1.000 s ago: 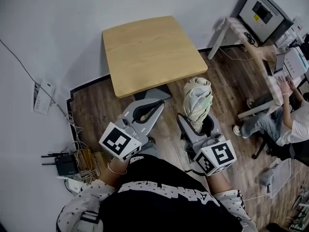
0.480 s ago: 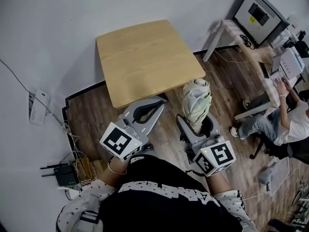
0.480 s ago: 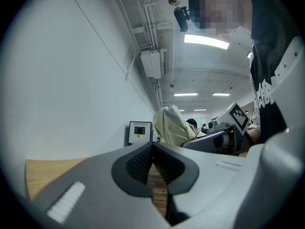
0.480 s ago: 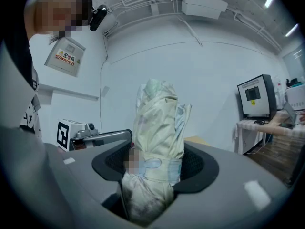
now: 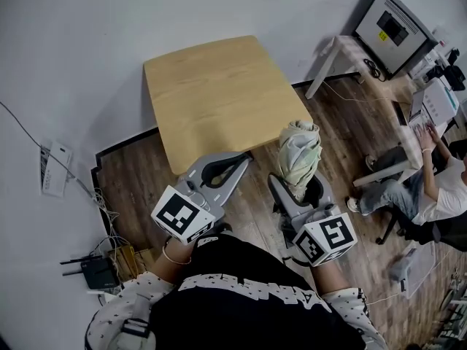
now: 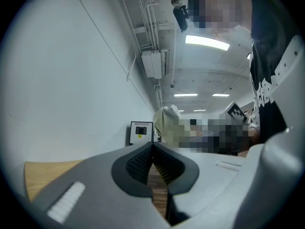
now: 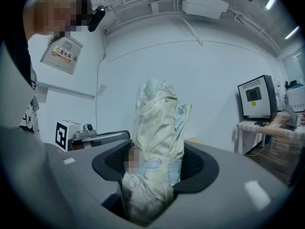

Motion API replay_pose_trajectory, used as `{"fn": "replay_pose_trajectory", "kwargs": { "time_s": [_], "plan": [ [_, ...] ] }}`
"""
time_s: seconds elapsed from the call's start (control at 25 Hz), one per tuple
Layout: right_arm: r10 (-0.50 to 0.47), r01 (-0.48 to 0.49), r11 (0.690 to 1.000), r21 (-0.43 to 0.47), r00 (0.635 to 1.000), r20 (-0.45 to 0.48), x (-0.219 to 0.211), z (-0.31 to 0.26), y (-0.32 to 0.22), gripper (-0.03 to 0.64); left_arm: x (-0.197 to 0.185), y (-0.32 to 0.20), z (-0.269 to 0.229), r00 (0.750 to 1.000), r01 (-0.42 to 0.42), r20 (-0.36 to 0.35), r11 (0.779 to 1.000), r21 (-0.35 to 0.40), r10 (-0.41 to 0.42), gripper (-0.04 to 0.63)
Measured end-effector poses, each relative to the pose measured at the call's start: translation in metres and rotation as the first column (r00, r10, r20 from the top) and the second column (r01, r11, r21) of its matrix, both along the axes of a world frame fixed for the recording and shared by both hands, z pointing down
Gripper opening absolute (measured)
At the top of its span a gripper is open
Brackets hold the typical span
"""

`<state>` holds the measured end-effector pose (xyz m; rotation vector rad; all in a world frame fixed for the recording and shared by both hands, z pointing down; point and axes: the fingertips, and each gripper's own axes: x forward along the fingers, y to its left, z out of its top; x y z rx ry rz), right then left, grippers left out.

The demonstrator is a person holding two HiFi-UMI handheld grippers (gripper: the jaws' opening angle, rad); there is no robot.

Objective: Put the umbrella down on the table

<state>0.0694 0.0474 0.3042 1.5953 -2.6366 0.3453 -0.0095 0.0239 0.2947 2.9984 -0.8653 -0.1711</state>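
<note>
A folded pale cream and green umbrella (image 5: 298, 151) stands upright, with my right gripper (image 5: 303, 192) shut on its lower part. In the right gripper view the umbrella (image 7: 157, 142) fills the space between the jaws. It hangs over the wooden floor, just off the near right corner of the light wooden table (image 5: 219, 93). My left gripper (image 5: 228, 169) is shut and holds nothing, its tips at the table's near edge. In the left gripper view its jaws meet at the tips (image 6: 152, 149), and the umbrella (image 6: 167, 125) shows beyond them.
A white wall runs behind and left of the table. A router (image 5: 91, 270) and cables lie on the floor at the left. At the right a seated person (image 5: 427, 188) works at a desk (image 5: 365, 49) with a monitor (image 5: 396, 26).
The view has shifted a little, so the table sits slightly lower and closer to both grippers. The umbrella stays held in the right gripper, and the left stays shut.
</note>
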Motion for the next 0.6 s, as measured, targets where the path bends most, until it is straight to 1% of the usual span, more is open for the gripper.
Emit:
{"fn": "replay_pose_trajectory", "kwargs": {
  "time_s": [0.32,0.6],
  "plan": [
    [0.000,0.000,1.000,-0.024,1.000,-0.017,-0.029,0.000,-0.030,0.302,-0.030,-0.031,0.003,1.000,0.002,-0.010,1.000,-0.022,-0.002,-0.006],
    [-0.008,0.007,1.000,-0.025,1.000,-0.019,-0.027,0.000,-0.026,0.302,-0.032,-0.024,0.008,1.000,0.019,-0.007,0.999,-0.035,-0.019,-0.006]
  ]
}}
